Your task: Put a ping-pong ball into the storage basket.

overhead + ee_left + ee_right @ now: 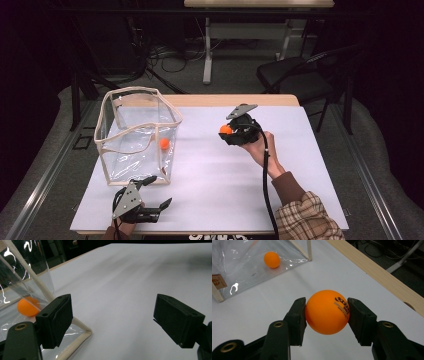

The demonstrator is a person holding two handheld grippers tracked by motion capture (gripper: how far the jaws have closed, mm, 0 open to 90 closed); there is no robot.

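The orange ball [327,312] clamped in your right tool [327,315] sits above the tabletop [210,175], not yet in the clear bag [137,132] holding the other ball [164,143]; your left tool [150,192] rests wide open, empty.

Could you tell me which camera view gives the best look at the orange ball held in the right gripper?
The right gripper view: the held ball sits large and sharp between the jaws, its printed logo visible. The high view shows it small in the right gripper.
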